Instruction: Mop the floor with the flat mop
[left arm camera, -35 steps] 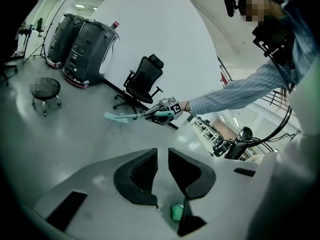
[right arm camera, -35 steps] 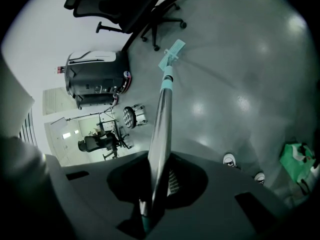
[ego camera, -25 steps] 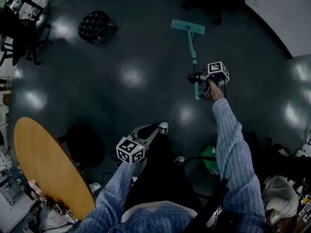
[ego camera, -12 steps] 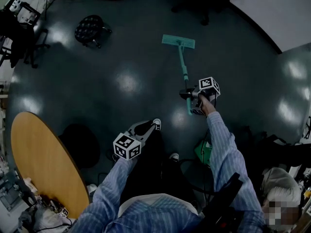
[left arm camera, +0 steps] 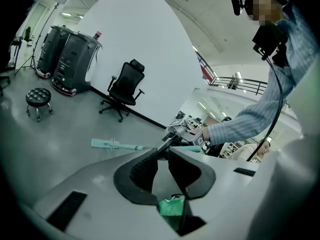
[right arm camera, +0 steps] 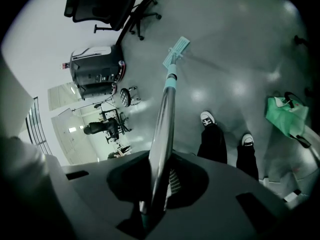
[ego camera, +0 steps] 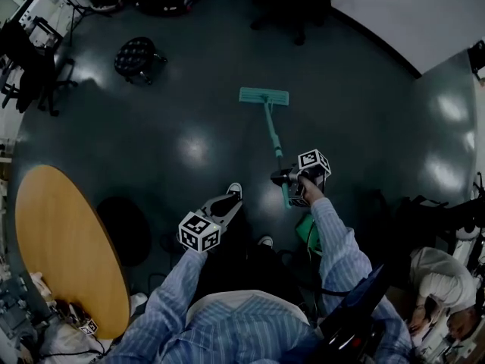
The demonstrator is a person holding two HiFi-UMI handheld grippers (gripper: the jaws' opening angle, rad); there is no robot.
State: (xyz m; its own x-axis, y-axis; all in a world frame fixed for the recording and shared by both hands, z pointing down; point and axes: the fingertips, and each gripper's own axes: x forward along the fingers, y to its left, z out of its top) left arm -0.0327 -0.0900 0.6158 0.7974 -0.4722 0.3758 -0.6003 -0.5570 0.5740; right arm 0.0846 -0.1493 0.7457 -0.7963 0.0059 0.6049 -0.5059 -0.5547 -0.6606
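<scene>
Right gripper view: my right gripper (right arm camera: 159,171) jaws clamped on flat mop (right arm camera: 167,99) handle; mop head (right arm camera: 176,51) flat on floor (right arm camera: 240,59), far ahead. Left gripper (left arm camera: 162,156) jaws slightly apart, empty.

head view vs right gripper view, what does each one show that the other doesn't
Only the head view shows the wooden table and the left gripper, held low near the person's legs. Only the right gripper view shows, up close, the right gripper with its jaws closed on the mop handle. Both show the flat mop head resting on the floor, the black stool, the green bag and the person's shoes.
</scene>
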